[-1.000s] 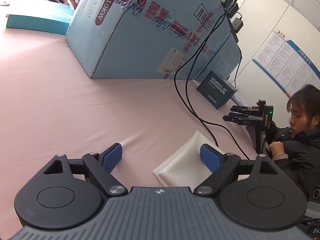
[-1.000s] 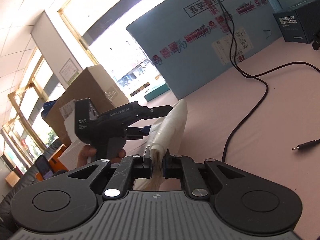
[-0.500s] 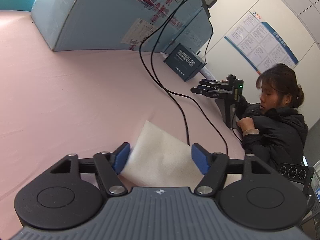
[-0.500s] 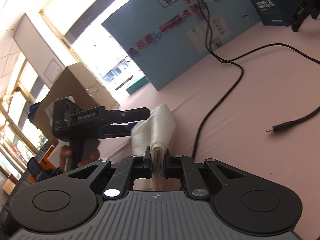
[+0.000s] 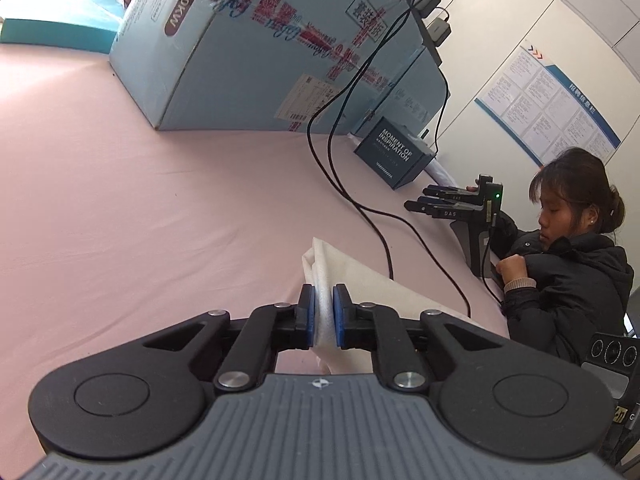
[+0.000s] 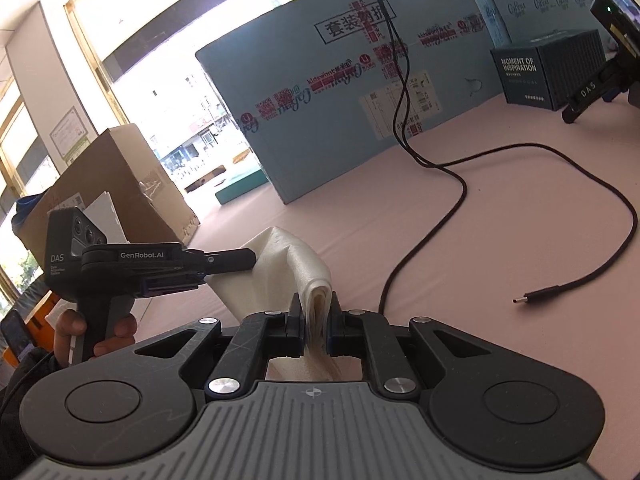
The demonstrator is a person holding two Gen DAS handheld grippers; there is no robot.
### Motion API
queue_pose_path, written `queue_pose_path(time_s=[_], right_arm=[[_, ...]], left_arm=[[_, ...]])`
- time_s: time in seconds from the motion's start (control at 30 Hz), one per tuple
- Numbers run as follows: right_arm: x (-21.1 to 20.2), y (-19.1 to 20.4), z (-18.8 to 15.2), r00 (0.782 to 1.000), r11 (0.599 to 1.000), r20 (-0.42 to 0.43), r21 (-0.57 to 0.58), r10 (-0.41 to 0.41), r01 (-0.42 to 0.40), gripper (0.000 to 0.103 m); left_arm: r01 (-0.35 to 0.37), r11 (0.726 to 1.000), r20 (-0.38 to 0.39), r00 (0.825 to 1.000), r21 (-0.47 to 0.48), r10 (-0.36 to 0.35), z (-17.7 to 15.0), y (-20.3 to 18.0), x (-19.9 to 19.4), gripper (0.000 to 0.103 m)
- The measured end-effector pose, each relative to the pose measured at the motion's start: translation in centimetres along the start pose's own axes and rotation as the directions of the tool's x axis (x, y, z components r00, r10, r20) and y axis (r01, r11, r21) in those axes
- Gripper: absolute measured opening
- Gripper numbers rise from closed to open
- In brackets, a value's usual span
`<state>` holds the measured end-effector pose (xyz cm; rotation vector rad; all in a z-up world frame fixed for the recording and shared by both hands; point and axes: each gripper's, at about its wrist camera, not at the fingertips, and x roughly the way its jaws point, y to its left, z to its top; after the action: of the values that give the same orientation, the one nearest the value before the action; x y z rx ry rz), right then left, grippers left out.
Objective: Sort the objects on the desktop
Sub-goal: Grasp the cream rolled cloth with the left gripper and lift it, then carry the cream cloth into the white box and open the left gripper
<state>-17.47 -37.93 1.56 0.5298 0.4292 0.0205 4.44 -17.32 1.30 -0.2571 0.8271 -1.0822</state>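
A white folded cloth (image 5: 360, 280) hangs between both grippers above the pink tabletop (image 5: 160, 220). My left gripper (image 5: 323, 312) is shut on one edge of it, the blue pads pressing the fabric. In the right wrist view my right gripper (image 6: 316, 316) is shut on the thick folded edge of the cloth (image 6: 288, 256). The left gripper (image 6: 240, 262), held in a hand, pinches the cloth's far corner there. A black cable (image 6: 440, 236) with a loose plug end (image 6: 536, 295) lies on the table to the right.
A large blue carton (image 5: 260, 52) stands at the back, with a dark box (image 5: 394, 156) beside it and a brown cardboard box (image 6: 116, 176) at the left. Two black cables (image 5: 340, 184) trail down from it. Another person (image 5: 568, 264) at the table edge holds a gripper pair (image 5: 452, 204).
My left gripper, open around the cloth before, has shut on its edge. The right gripper has stayed shut on the cloth, which now stretches between the two.
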Motion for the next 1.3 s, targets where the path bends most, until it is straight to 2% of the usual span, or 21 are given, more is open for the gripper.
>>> queue_pose_path(time_s=[0.2, 0.33, 0.4, 0.5, 0.7, 0.87, 0.93, 1.07, 1.13, 1.3], right_arm=[[-0.2, 3.6, 1.3, 0.997, 0.998, 0.055, -0.044, 0.051, -0.049, 0.009], [-0.4, 7.3, 2.9, 0.989, 0.990, 0.088, -0.090, 0.116, -0.108, 0.009], [-0.5, 9.5, 3.9, 0.979, 0.980, 0.092, -0.099, 0.183, -0.174, 0.009], [0.0, 12.6, 5.2, 0.958, 0.957, 0.069, -0.104, 0.278, -0.270, 0.009], [3.6, 19.9, 6.4, 0.897, 0.891, -0.058, -0.105, 0.439, -0.443, 0.009], [8.4, 26.2, 6.4, 0.844, 0.847, -0.183, -0.088, 0.504, -0.525, 0.009], [10.3, 28.0, 6.3, 0.831, 0.844, -0.229, -0.060, 0.508, -0.533, 0.009], [13.6, 30.5, 6.0, 0.828, 0.861, -0.287, -0.024, 0.481, -0.508, 0.009], [14.7, 31.5, 5.7, 0.843, 0.876, -0.306, -0.052, 0.444, -0.480, 0.009], [17.1, 32.6, 4.9, 0.882, 0.905, -0.312, -0.129, 0.352, -0.406, 0.009]], left_arm=[[-0.077, 0.996, 0.126, 0.989, 0.041, 0.072, -0.4, -1.1, -5.5, 0.008], [-0.132, 0.991, 0.216, 0.969, 0.029, 0.122, -0.3, -1.3, -10.1, 0.007], [-0.159, 0.987, 0.253, 0.956, 0.030, 0.147, 0.0, -1.8, -12.8, 0.007], [-0.228, 0.973, 0.304, 0.929, 0.019, 0.212, -0.1, -1.8, -17.7, 0.008], [-0.341, 0.935, 0.318, 0.879, -0.102, 0.355, -0.7, 0.7, -23.0, 0.008], [-0.425, 0.882, 0.316, 0.825, -0.202, 0.470, -1.3, 2.9, -27.5, 0.008], [-0.456, 0.857, 0.311, 0.800, -0.242, 0.514, -1.5, 3.7, -29.3, 0.008], [-0.513, 0.797, 0.296, 0.745, -0.319, 0.598, -1.9, 5.4, -32.9, 0.008], [-0.536, 0.765, 0.284, 0.718, -0.356, 0.636, -2.1, 6.4, -34.6, 0.008], [-0.525, 0.748, 0.211, 0.743, -0.406, 0.636, -0.4, 11.1, -33.3, 0.008]])
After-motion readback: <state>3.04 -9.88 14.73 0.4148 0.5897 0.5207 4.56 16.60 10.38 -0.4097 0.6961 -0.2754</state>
